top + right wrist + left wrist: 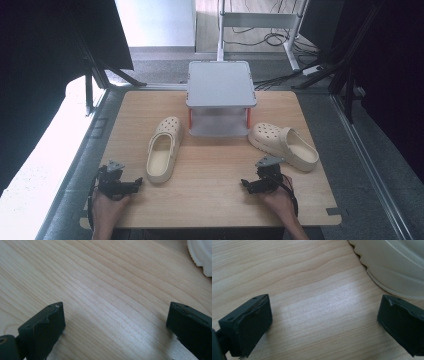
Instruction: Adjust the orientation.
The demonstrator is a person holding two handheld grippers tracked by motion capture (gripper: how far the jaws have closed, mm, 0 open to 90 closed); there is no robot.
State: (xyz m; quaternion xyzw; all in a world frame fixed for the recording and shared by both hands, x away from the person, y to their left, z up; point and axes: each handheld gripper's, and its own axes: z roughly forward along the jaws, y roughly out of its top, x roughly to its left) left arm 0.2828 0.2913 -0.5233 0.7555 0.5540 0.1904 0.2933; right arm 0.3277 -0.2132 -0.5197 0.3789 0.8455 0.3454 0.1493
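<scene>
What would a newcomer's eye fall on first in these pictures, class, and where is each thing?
Two cream clogs on the wooden table stand out: the left clog lies left of a small grey two-tier shelf at the table's far middle, the right clog to its right. Near the front edge, the left gripper and right gripper rest low over bare wood, jaws apart and holding nothing.

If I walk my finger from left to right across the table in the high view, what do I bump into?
Left gripper → left cream clog → grey two-level stand → right gripper → right cream clog.
</scene>
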